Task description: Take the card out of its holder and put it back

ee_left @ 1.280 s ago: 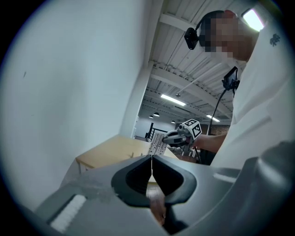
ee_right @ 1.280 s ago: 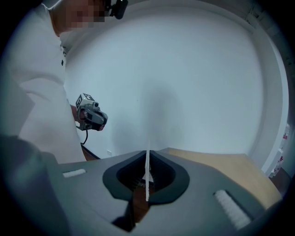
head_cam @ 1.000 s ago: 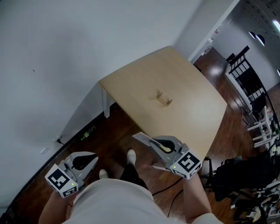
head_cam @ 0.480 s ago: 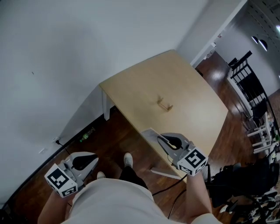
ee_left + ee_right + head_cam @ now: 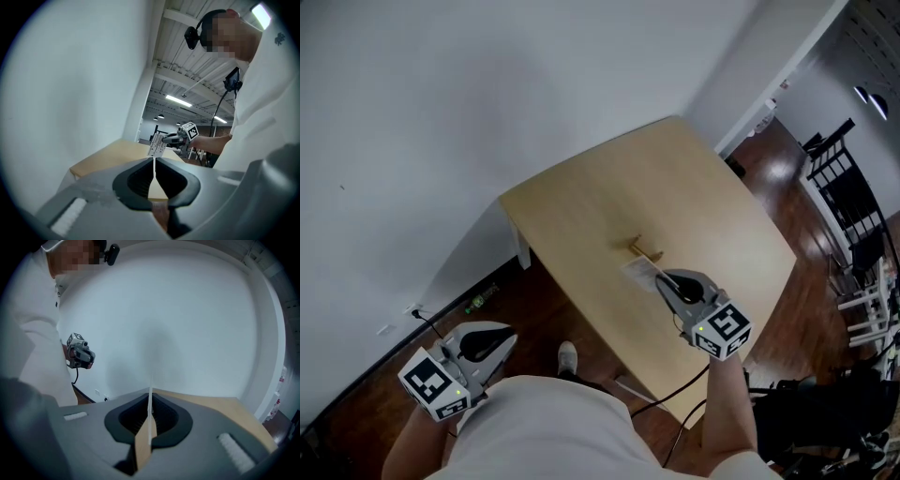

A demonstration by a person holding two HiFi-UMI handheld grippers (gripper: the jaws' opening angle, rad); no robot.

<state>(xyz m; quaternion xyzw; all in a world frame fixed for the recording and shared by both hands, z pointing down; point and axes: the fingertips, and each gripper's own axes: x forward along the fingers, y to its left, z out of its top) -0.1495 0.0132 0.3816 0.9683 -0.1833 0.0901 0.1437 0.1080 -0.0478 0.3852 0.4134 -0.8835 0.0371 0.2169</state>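
Observation:
A small wooden card holder stands near the middle of the light wooden table. My right gripper hovers over the table just in front of the holder, shut on a white printed card. The card's far end lies close to the holder; contact cannot be told. From the left gripper view the card sticks out of the right gripper. In the right gripper view it shows edge-on between the jaws. My left gripper hangs low at the left, off the table, shut and holding nothing.
A white wall runs behind the table. Dark wood floor lies below, with a cable along the wall's foot. Black chairs and a white chair stand at the right. The person's shoe is near the table's front edge.
The right gripper has carried the card from in front of the table's edge to above the table, close to the holder. The left gripper has shifted only a little.

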